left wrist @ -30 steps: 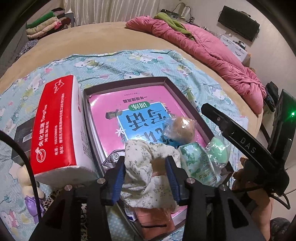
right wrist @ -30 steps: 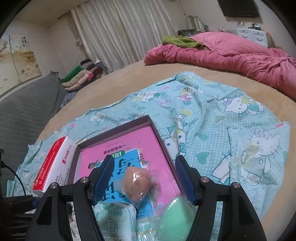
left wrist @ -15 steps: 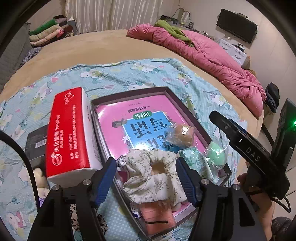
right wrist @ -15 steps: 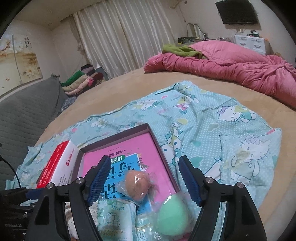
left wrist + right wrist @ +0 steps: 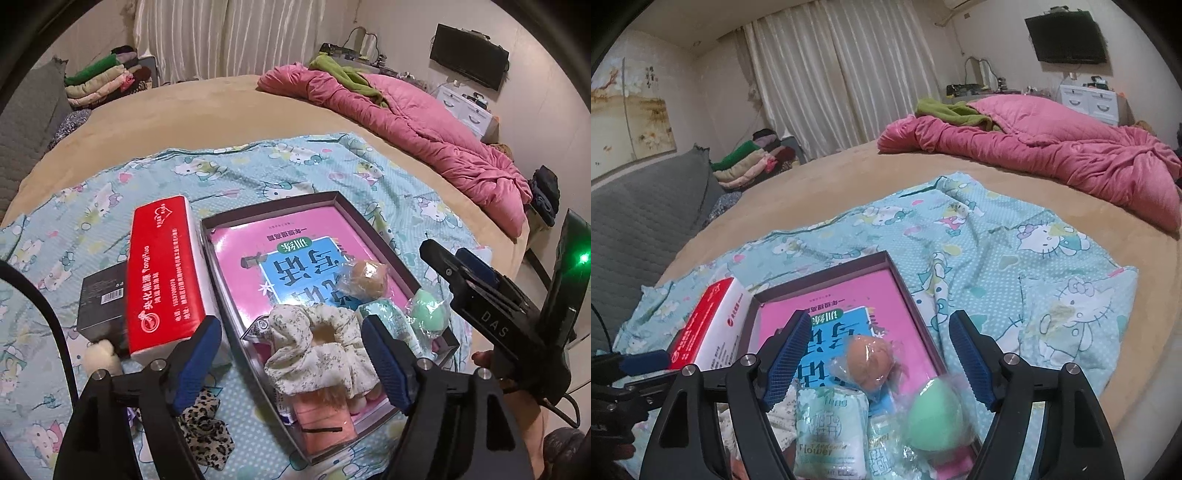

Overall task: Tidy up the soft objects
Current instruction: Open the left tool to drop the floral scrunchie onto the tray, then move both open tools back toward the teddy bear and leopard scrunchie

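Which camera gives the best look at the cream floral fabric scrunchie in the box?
The left wrist view: the cream floral fabric scrunchie lies whole between the open left tongs, inside the dark shallow box. The right wrist view shows only a pale sliver behind its left finger.

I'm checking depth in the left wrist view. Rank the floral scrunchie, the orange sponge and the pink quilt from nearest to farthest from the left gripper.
1. floral scrunchie, between the open left gripper's fingers.
2. orange sponge, mid-box, right.
3. pink quilt, far right on the bed.

The room light is dim and soft. Both pictures bend round at the edges, with black corners. A small green light [image 5: 583, 257] glows.
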Available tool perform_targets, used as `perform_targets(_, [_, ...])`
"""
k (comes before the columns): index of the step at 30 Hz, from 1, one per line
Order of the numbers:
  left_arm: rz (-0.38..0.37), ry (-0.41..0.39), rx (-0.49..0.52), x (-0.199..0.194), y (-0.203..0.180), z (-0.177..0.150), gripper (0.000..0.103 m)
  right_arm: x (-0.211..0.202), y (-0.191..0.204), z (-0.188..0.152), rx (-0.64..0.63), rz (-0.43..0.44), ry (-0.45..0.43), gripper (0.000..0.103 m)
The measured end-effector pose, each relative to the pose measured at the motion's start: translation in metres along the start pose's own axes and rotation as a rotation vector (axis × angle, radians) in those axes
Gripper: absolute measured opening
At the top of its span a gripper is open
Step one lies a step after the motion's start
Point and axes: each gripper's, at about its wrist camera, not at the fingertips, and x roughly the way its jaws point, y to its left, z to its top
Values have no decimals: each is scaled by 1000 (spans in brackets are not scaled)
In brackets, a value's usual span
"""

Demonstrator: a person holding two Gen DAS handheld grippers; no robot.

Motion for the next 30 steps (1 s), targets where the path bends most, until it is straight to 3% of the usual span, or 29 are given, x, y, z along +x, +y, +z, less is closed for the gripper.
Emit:
perform_targets(18, [47, -12, -40, -31, 30, -18, 82, -39, 53, 5, -101, 49, -40, 80])
perform_targets(30, [81, -32, -92, -56, 69, -28, 83, -52, 100, -7, -179, 131, 1, 81])
